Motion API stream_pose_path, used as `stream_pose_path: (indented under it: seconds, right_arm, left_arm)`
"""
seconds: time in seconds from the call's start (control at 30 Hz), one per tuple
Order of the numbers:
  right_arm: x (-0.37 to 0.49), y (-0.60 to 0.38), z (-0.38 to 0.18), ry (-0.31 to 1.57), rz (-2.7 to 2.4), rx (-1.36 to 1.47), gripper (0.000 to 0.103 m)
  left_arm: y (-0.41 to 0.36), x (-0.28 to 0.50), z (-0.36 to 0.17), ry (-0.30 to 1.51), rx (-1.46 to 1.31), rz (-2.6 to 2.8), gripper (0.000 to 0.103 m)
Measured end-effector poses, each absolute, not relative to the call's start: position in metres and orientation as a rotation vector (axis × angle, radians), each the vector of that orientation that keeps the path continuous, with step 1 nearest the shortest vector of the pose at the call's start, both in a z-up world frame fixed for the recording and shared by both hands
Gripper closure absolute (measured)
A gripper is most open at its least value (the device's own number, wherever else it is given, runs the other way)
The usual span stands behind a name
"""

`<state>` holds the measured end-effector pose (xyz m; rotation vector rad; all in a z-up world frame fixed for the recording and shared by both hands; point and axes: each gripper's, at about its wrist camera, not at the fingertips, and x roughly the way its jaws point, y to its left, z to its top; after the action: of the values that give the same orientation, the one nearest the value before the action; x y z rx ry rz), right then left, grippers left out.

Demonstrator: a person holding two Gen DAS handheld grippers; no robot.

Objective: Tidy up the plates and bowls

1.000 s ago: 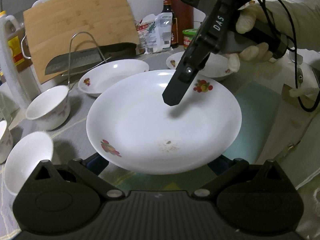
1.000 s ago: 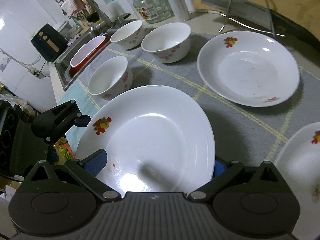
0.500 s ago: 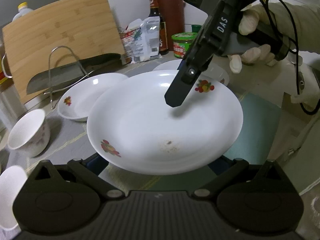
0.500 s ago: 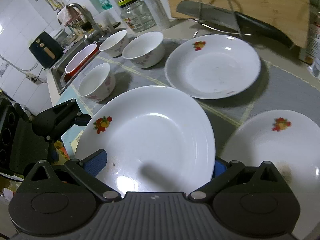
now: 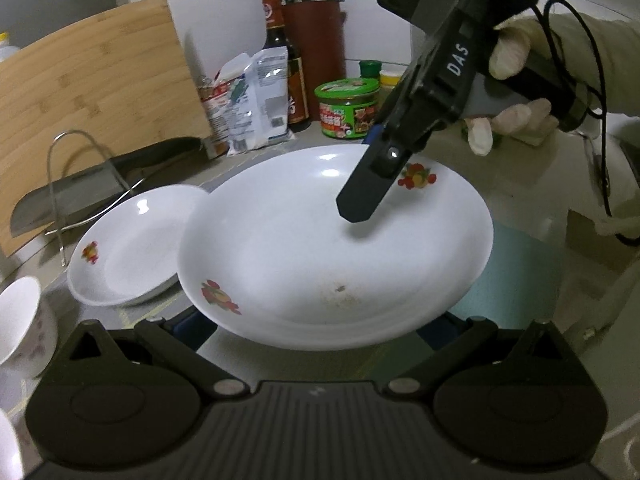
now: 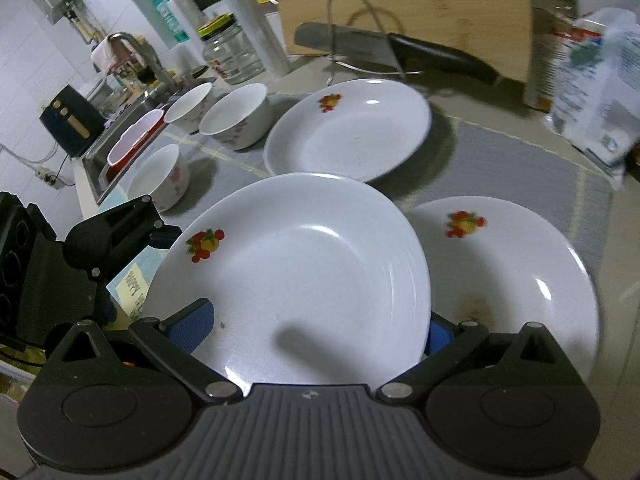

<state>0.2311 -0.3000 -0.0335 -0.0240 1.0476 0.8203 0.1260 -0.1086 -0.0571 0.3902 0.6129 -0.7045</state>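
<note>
Held plate point(image 6: 304, 272) is raised above the counter, gripped at opposite rims by both tools. Right gripper point(image 6: 316, 332) clamps its near rim; left gripper point(image 5: 320, 332) clamps the far rim (fingers mostly hidden under the plate). Second plate point(image 6: 512, 264) sits just right, partly beneath. Third plate point(image 6: 352, 128) farther back. Three bowls point(image 6: 236, 120) far left, nr sink.
</note>
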Motion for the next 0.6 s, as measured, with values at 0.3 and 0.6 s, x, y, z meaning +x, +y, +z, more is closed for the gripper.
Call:
stream_pose_path:
  seconds: [0.3, 0.6]
  right_arm:
    - [0.239, -0.335, -0.036, 1.039, 0.775, 0.001, 0.0]
    - [0.249, -0.354, -0.045, 1.049, 0.751, 0.017, 0.0]
  left_arm:
    - [-0.142, 0.145, -0.061, 0.609, 0.4, -0.732, 0.0]
    - [-0.164, 0.159, -0.07, 0.635, 0.409, -0.744, 0.0]
